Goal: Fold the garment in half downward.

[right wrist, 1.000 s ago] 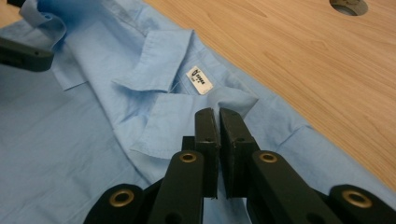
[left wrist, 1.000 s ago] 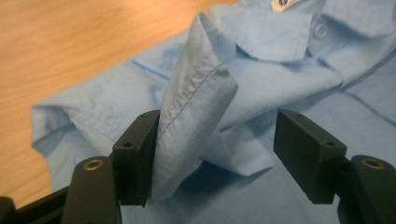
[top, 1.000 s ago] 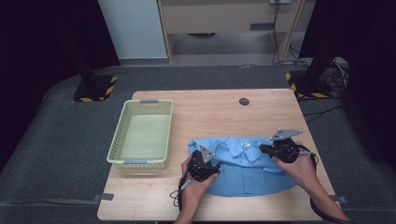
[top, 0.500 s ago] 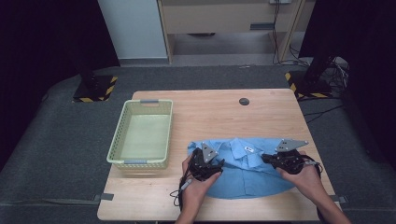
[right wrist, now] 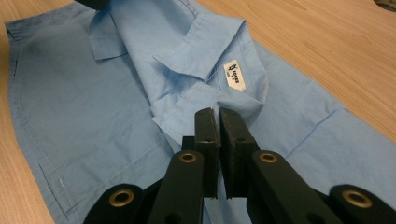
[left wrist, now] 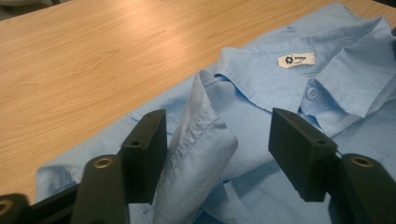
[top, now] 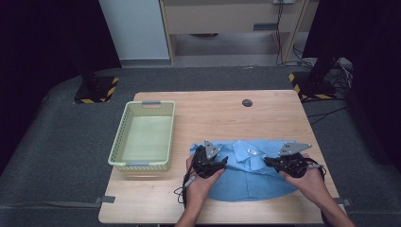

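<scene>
On the wooden surface [top: 198, 118], blue shirt [top: 246, 177] lying flat near the front edge, left claw [left wrist: 217, 140] half open and just closing around a raised fold, right claw [right wrist: 217, 123] pinched tight on cloth by the collar, shirt's near hem hidden by the hands.

one shirt [top: 250, 172], one basket [top: 142, 163], one table [top: 213, 109]
</scene>
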A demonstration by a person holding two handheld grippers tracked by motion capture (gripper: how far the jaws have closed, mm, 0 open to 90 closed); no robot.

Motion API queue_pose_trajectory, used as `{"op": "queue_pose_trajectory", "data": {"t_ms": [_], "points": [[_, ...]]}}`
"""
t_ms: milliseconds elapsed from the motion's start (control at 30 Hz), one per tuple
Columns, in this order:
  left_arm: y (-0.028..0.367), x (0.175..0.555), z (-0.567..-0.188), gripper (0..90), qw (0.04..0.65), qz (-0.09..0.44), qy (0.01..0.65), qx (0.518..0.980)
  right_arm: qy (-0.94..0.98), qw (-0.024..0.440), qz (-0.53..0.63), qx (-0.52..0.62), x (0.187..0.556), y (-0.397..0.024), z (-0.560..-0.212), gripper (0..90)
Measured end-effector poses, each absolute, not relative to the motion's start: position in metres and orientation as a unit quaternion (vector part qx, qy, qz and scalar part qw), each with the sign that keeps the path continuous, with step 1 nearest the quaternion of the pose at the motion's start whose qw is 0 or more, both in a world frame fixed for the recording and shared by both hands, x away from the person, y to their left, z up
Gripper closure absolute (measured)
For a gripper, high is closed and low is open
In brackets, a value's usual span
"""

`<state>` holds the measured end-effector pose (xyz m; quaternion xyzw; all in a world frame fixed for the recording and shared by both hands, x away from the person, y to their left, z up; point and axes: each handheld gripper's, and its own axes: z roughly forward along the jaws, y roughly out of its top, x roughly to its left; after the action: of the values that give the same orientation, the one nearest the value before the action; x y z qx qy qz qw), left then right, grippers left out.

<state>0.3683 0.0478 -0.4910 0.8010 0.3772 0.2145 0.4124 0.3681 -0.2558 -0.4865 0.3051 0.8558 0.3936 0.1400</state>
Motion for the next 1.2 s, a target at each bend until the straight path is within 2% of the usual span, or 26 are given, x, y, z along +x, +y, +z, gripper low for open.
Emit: {"op": "queue_pose_trajectory", "data": {"t_ms": [33,167,333,467,700,767,867,900,1067,1200], "points": [[0.048,0.368,-0.491,41.7,0.412,0.217,0.376,0.801,0.856,0.14,0.393,0.306,0.368,-0.256,-0.487,86.6],[0.049,0.362,-0.491,63.8,0.408,0.226,0.368,0.805,0.855,0.142,0.393,0.307,0.367,-0.257,-0.487,86.5],[0.052,0.355,-0.509,82.6,0.37,0.21,0.364,0.829,0.854,0.147,0.387,0.316,0.367,-0.259,-0.489,86.3],[0.053,0.356,-0.521,87.3,0.345,0.193,0.367,0.842,0.854,0.147,0.385,0.319,0.366,-0.26,-0.492,86.4],[0.055,0.356,-0.53,86.4,0.333,0.174,0.371,0.849,0.851,0.145,0.384,0.328,0.366,-0.265,-0.496,86.4],[0.055,0.355,-0.529,80.0,0.335,0.171,0.372,0.849,0.853,0.144,0.383,0.325,0.365,-0.264,-0.496,86.4],[0.05,0.354,-0.523,61.9,0.345,0.168,0.375,0.844,0.855,0.143,0.382,0.32,0.365,-0.261,-0.498,86.4],[0.05,0.354,-0.523,58.3,0.345,0.168,0.375,0.844,0.856,0.142,0.382,0.319,0.365,-0.261,-0.498,86.4],[0.043,0.349,-0.49,51.7,0.382,0.184,0.363,0.83,0.858,0.142,0.38,0.314,0.363,-0.261,-0.499,86.4],[0.038,0.352,-0.48,48.7,0.393,0.185,0.36,0.826,0.86,0.141,0.378,0.312,0.363,-0.261,-0.5,86.4]]}}
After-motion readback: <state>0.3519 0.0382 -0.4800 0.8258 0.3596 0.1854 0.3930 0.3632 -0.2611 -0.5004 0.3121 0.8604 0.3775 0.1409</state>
